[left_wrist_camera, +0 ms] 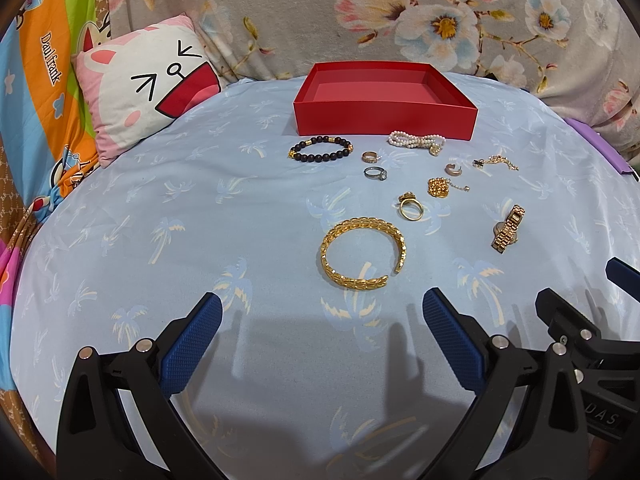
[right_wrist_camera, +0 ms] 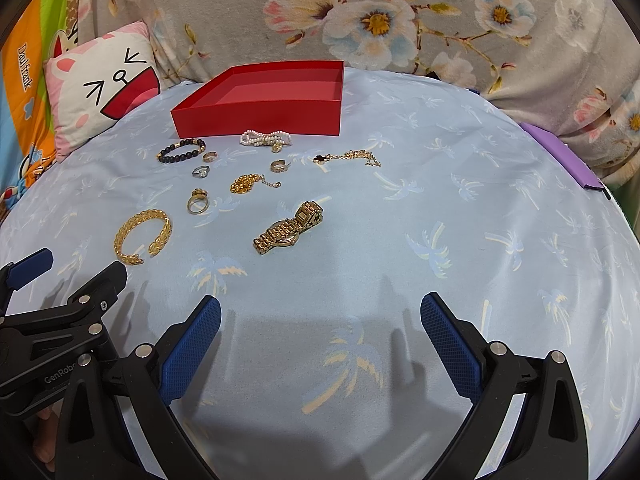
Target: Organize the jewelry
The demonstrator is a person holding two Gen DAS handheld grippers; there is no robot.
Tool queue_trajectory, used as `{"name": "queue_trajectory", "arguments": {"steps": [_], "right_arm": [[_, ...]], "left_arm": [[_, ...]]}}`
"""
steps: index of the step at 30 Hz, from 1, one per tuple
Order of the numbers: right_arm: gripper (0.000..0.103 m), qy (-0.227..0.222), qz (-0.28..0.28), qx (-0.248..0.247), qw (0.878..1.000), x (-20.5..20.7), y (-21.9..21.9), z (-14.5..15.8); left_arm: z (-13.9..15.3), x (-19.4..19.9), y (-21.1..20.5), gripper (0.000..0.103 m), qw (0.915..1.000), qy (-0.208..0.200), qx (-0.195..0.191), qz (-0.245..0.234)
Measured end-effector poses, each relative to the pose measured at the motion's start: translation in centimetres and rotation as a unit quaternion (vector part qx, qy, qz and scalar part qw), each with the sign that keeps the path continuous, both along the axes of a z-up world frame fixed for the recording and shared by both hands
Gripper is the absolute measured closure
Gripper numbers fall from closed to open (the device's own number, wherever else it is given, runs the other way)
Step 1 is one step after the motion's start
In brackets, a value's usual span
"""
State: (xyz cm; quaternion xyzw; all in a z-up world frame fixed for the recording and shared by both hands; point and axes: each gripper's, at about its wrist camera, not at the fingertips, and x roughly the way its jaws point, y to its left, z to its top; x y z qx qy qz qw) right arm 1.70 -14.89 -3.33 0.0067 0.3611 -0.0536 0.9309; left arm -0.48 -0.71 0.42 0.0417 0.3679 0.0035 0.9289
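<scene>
While every piece lies loose on the palm-print sheet (left_wrist_camera: 140, 240), the red box (left_wrist_camera: 386, 116) at the far side is empty, so sorting has, by my judgement, not begun. Just in front of the box sit the black bead bracelet (left_wrist_camera: 321, 149) and pearl bracelet (left_wrist_camera: 416, 142); nearer than those, the silver stone ring (left_wrist_camera: 375, 173), two small hoop rings, a gold bead cluster (left_wrist_camera: 438, 187), a clover chain bracelet (right_wrist_camera: 347, 157) and a gold ring (left_wrist_camera: 411, 207). Farthest from the box lie the gold cuff bangle (left_wrist_camera: 362, 254) and gold watch (right_wrist_camera: 289, 228). Both the left gripper (left_wrist_camera: 322, 340) and right gripper (right_wrist_camera: 320, 340) hover spread wide, holding nothing. Risks: wide pads may pinch bedsheet with the thin rings, the soft bed lets small pieces sink or roll, and the fine chain could snag or slip out.
</scene>
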Motion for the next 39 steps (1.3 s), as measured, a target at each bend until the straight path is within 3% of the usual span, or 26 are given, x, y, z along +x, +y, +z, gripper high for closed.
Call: {"name": "queue_trajectory", "arguments": {"steps": [7, 12, 14, 22, 27, 32, 35, 37, 39], "right_arm": [[0.005, 0.000, -0.001, 0.002, 1.000, 0.0, 0.0, 0.0], [0.005, 0.003, 0.000, 0.014, 1.000, 0.1, -0.3, -0.1], [0.005, 0.014, 0.003, 0.004, 1.000, 0.4, -0.4, -0.2], [0.005, 0.022, 0.009, 0.008, 1.000, 1.3, -1.7, 0.6], [0.005, 0.022, 0.005, -0.002, 1.000, 1.7, -2.1, 1.0], [0.005, 0.024, -0.002, 0.001, 1.000, 2.3, -2.7, 1.1], [0.005, 0.026, -0.001, 0.004, 1.000, 2.4, -2.7, 1.0], [0.005, 0.026, -0.001, 0.006, 1.000, 2.5, -2.7, 0.9], [0.005, 0.026, -0.001, 0.007, 1.000, 2.6, -2.8, 0.9]], "left_arm": [[0.0, 0.0, 0.0, 0.005, 1.0000, 0.001, -0.002, 0.000], [0.2, -0.1, 1.4, 0.005, 0.9995, -0.002, -0.029, 0.011], [0.2, 0.0, 2.0, 0.005, 0.9998, -0.002, -0.016, 0.009], [0.9, 1.8, 1.8, 0.005, 0.9989, 0.011, 0.006, -0.045], [0.6, 3.4, 0.7, 0.005, 0.9961, 0.041, -0.029, -0.073], [0.0, 5.2, -0.9, 0.005, 0.9970, 0.042, 0.005, -0.065], [-0.6, 5.9, -0.7, 0.017, 0.9949, 0.066, -0.018, -0.074], [-1.2, 6.2, -0.5, 0.036, 0.9927, 0.084, -0.037, -0.078], [-1.4, 5.9, -0.4, 0.042, 0.9935, 0.078, -0.035, -0.075]]}}
